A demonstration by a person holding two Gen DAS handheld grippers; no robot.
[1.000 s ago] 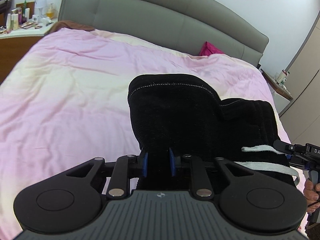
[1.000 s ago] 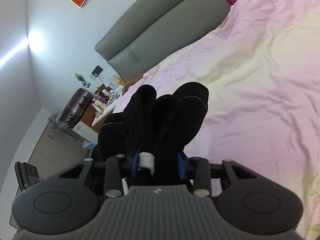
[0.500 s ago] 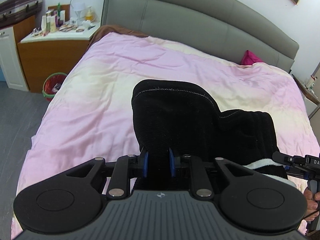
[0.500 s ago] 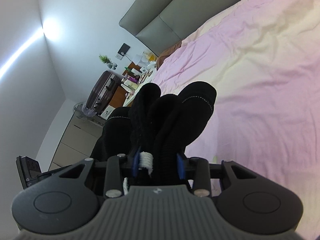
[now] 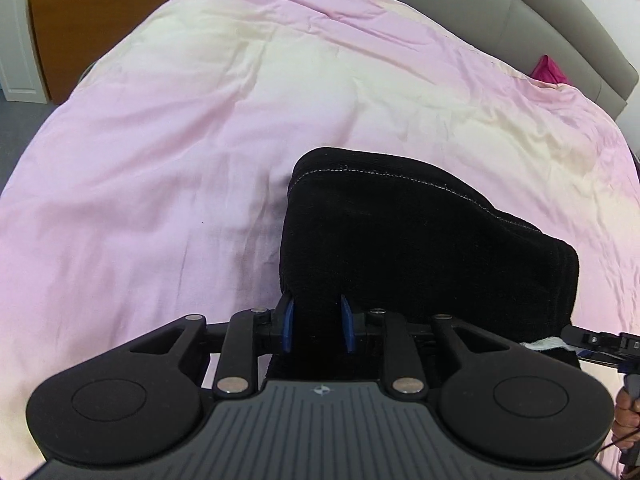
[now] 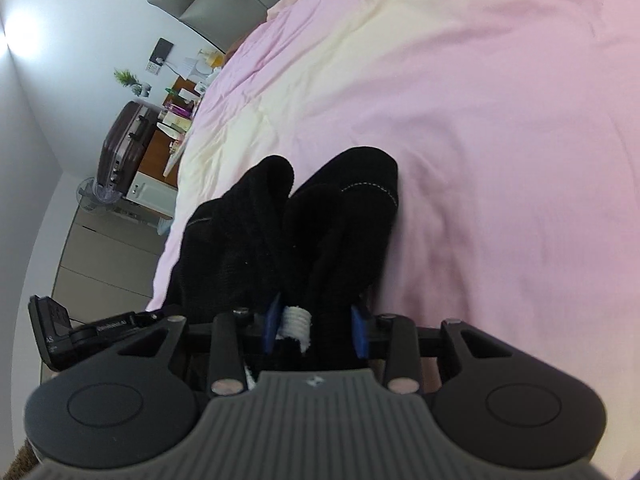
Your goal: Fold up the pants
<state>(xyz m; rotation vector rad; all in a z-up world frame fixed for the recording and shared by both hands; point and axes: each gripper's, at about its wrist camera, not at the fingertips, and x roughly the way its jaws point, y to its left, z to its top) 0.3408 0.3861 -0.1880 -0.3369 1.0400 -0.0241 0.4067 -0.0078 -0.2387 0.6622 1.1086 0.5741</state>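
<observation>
- We are holding a pair of black pants point(image 5: 420, 256) between both grippers, low over a bed with a pink duvet point(image 5: 200, 128).
- Our left gripper point(image 5: 317, 322) is clamping a thick edge of the black fabric between its blue fingers point(image 5: 287, 322); the pants are bulging out ahead of the fingers and to their right.
- Our right gripper point(image 6: 316, 326) is clamping a bunched edge of the same pants, with a white drawstring point(image 6: 296, 320) caught between its fingers point(image 6: 358, 330) alongside the cloth.
- In the left wrist view, the right gripper is showing at the far right edge, so the bundle's long axis is running side to side between our two hands.
- In the right wrist view, the fabric is standing up ahead of the fingers in several rounded layers, which we read as pants already doubled over.
- The far stitched edge of the bundle seems to be resting on or just above the duvet; we cannot tell which.
- We judge the coming move to be lowering the bundle flat onto the duvet, with both hands equally close since both are gripping it.
- A wooden nightstand point(image 5: 80, 12) is standing beside the bed near the grey headboard point(image 5: 552, 20).
</observation>
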